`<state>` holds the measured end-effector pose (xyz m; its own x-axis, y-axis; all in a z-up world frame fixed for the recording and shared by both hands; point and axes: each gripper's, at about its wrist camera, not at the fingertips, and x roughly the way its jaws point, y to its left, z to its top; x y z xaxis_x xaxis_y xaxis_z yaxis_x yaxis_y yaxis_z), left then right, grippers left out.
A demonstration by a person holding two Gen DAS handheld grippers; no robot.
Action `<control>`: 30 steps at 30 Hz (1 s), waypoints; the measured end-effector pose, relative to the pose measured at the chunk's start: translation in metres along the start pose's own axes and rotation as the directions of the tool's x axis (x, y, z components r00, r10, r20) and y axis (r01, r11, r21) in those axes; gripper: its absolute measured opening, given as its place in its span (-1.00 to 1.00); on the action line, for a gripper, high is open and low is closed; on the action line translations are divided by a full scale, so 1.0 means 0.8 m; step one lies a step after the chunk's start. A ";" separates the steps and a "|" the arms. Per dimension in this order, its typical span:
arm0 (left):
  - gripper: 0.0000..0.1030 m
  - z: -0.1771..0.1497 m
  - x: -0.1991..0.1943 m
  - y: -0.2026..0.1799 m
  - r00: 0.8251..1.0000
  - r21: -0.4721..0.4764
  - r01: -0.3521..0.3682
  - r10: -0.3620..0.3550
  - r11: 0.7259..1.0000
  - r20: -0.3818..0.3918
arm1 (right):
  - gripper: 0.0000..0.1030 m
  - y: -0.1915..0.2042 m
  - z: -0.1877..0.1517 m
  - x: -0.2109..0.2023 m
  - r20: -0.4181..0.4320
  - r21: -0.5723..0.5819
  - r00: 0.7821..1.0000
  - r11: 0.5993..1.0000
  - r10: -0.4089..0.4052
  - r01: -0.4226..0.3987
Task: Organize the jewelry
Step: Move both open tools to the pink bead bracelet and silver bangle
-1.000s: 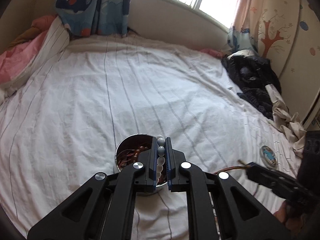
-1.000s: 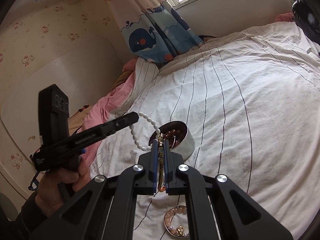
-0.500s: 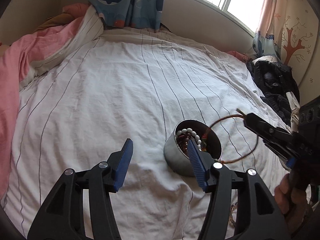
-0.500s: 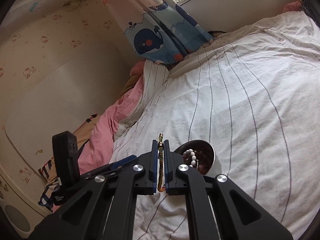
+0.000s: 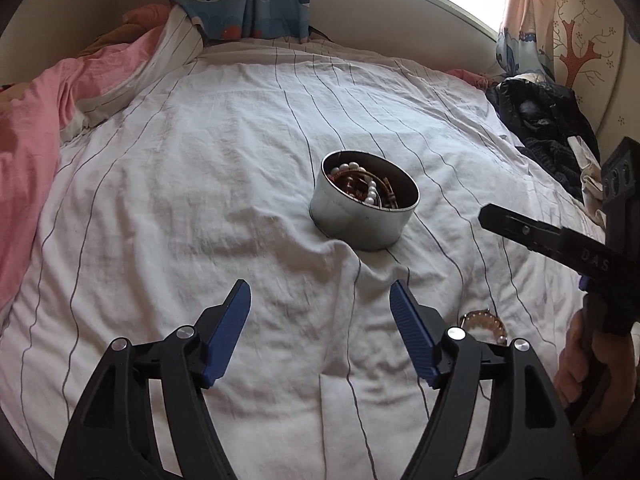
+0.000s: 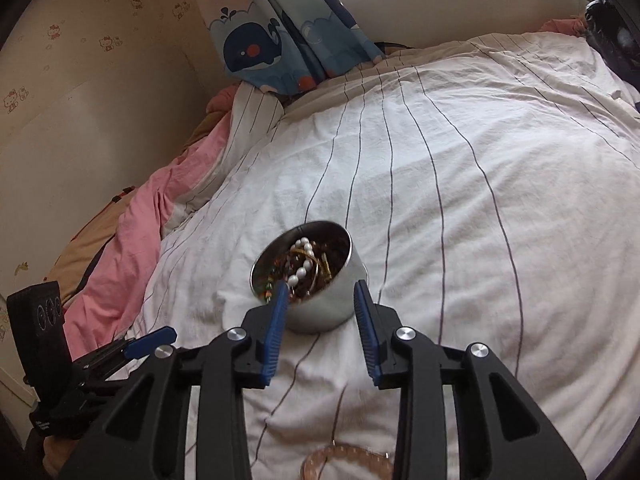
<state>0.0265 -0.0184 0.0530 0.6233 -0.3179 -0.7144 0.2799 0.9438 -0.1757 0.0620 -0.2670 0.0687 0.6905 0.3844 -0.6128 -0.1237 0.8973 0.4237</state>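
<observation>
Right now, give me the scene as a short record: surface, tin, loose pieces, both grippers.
surface: striped white sheet on a bed
tin: round metal tin, upright on the sheet, open top
tin contents: pearl bracelet on top of brown and gold pieces
loose pieces: pink bracelet on the sheet, nearer than the tin
left gripper: jaws opening, nothing between them
right gripper: jaws opening, empty, just short of the tin

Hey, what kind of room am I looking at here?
Most likely a child's bedroom: a bed with a white striped sheet, a whale-print curtain under the window, and cartoon wallpaper.
</observation>
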 end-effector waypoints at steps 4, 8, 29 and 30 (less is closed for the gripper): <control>0.42 -0.034 -0.006 -0.014 1.000 -0.002 -0.027 0.027 1.000 -0.014 | -0.06 -0.003 -0.055 -0.045 -0.022 -0.015 0.998 0.998 -0.054 0.054; 0.49 -0.063 -0.010 -0.023 0.999 -0.019 -0.053 0.053 0.998 -0.004 | 0.06 -0.022 -0.098 -0.071 -0.034 0.026 0.993 0.993 -0.112 0.113; 0.69 -0.077 -0.009 -0.028 0.996 -0.005 -0.087 0.088 0.996 0.018 | 0.46 -0.022 -0.132 -0.058 -0.078 -0.007 0.989 0.992 -0.124 0.124; 0.70 -0.078 -0.010 -0.027 0.996 -0.006 -0.089 0.089 0.996 0.020 | 0.50 -0.020 -0.132 -0.057 -0.080 -0.013 0.989 0.992 -0.126 0.125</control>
<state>-0.0298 -0.0310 0.0202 0.6602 -0.2344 -0.7136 0.2191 0.9688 -0.1156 -0.0427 -0.2763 0.0194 0.6415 0.2847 -0.7123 -0.0456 0.9411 0.3350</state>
